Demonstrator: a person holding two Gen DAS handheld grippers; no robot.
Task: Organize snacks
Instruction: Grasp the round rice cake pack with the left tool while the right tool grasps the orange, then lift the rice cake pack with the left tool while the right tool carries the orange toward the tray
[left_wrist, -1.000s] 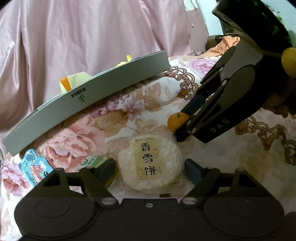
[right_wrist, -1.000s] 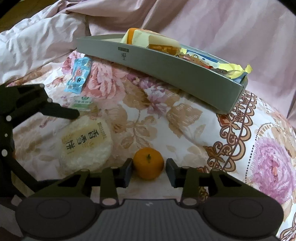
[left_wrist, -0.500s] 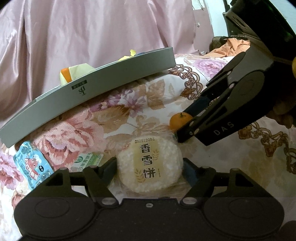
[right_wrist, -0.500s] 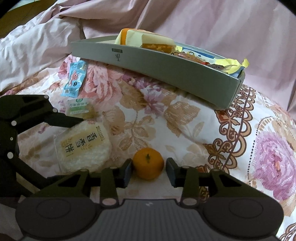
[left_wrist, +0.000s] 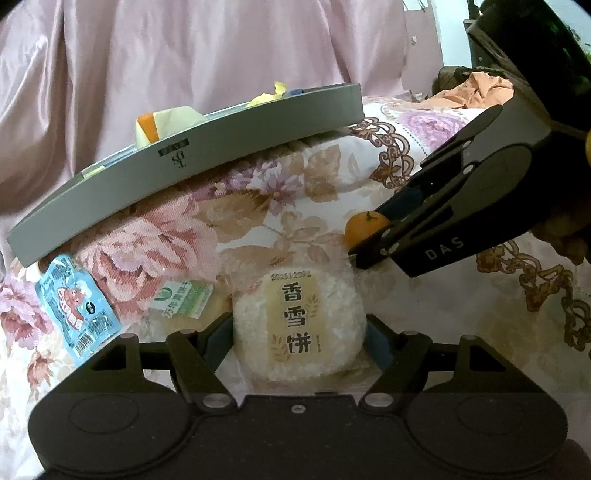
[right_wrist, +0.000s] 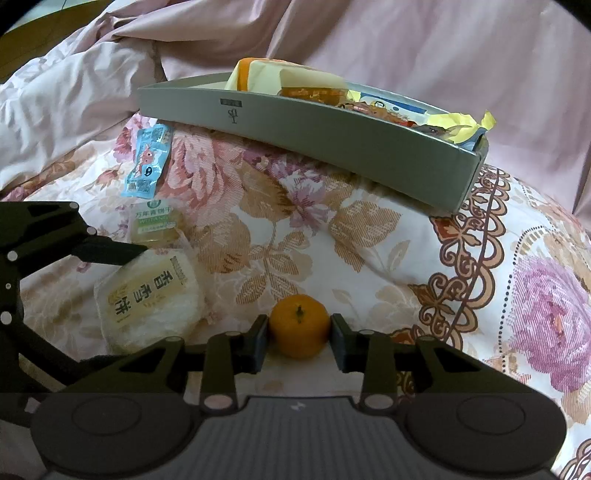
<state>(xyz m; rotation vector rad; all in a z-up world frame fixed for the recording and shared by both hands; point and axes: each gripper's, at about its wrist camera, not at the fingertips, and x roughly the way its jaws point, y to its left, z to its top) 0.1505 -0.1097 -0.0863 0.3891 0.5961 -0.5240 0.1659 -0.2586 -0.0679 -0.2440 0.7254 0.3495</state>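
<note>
Left claw (left_wrist: 299, 338) clamps the light, brittle rice cracker (left_wrist: 298, 325) at its rim; right claw (right_wrist: 298, 338) pinches the orange (right_wrist: 298, 325), tray (right_wrist: 314, 147) at 12 o'clock.

Dim, soft light; fisheye-warped edges

**Floral bedspread: items resting on it**

Floral bedspread (right_wrist: 280, 236) carries grey tray (right_wrist: 332, 136) at far side. Nearer than tray: blue packet (right_wrist: 147, 162), green-label packet (right_wrist: 155, 221), round rice cracker (right_wrist: 147, 302), small orange (right_wrist: 299, 326).
</note>
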